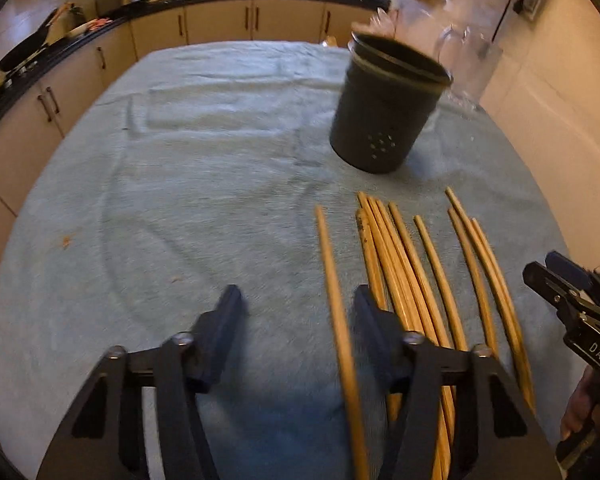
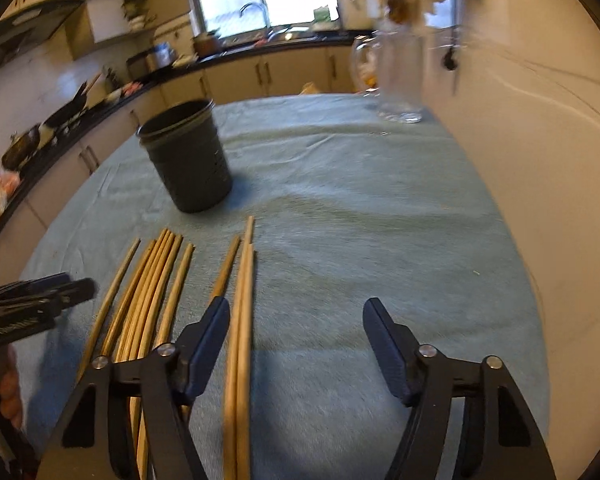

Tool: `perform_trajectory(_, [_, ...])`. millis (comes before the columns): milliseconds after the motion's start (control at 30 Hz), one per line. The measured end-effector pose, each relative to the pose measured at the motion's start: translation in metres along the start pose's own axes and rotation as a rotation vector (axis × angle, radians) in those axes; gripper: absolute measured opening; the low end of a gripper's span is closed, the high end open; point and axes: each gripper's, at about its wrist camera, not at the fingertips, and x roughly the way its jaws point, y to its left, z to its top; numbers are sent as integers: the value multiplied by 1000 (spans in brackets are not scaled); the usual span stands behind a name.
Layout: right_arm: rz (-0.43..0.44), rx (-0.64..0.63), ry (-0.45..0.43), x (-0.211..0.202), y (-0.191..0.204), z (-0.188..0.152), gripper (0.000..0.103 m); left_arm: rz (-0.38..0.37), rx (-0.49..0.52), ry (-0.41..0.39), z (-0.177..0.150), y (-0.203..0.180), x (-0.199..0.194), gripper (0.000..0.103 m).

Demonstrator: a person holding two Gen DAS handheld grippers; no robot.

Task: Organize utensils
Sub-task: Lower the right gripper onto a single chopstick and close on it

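Several wooden chopsticks (image 1: 404,256) lie side by side on the pale green tablecloth (image 1: 204,184), pointing toward a dark perforated utensil holder (image 1: 384,108) that stands upright beyond them. My left gripper (image 1: 298,300) is open low over the cloth. One lone chopstick (image 1: 332,280) lies between its jaws, close to the right finger, with no pad pressing on it. My right gripper (image 2: 296,312) is also open, and a pair of chopsticks (image 2: 244,300) lies just inside its left finger. The holder (image 2: 188,156) shows at that view's upper left.
A clear glass jug (image 2: 400,80) stands at the far right of the table near the wall. Kitchen counters (image 1: 100,28) with pans and clutter run behind and along the left. A hand shows under each neighbouring gripper, the right gripper (image 1: 556,276) and the left gripper (image 2: 72,284).
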Motion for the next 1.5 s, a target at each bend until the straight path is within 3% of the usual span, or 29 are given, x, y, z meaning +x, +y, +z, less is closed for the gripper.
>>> perform_trajectory(167, [-7, -50, 74, 27, 8, 1, 49, 56, 64, -4, 6, -9, 10, 22])
perform_trajectory(267, [2, -38, 67, 27, 5, 5, 45, 80, 86, -17, 5, -7, 9, 12])
perform_trajectory(333, [-24, -34, 96, 31, 3, 5, 32, 82, 92, -21, 4, -4, 7, 10])
perform_trajectory(433, [-27, -32, 97, 28, -1, 5, 30, 80, 86, -22, 4, 2, 6, 10])
perform_trajectory(600, [64, 19, 103, 24, -2, 7, 36, 99, 74, -21, 0, 11, 1, 11])
perform_trajectory(733, [61, -24, 111, 28, 10, 5, 36, 111, 68, -22, -5, 16, -2, 11])
perform_trajectory(933, [-15, -119, 134, 37, 24, 9, 36, 100, 47, -20, -9, 24, -5, 12])
perform_trajectory(1033, [-29, -111, 168, 35, 12, 11, 31, 68, 30, 3, -4, 29, -4, 12])
perform_trajectory(1200, [-36, -42, 241, 38, -16, 22, 32, -29, -18, 108, 12, 45, 2, 12])
perform_trajectory(1400, [-48, -47, 365, 56, -13, 46, 41, -20, 0, 145, 26, 41, 11, 12])
perform_trajectory(1500, [-75, -69, 400, 68, -3, 59, 44, -36, 14, 172, 35, 33, 15, 32])
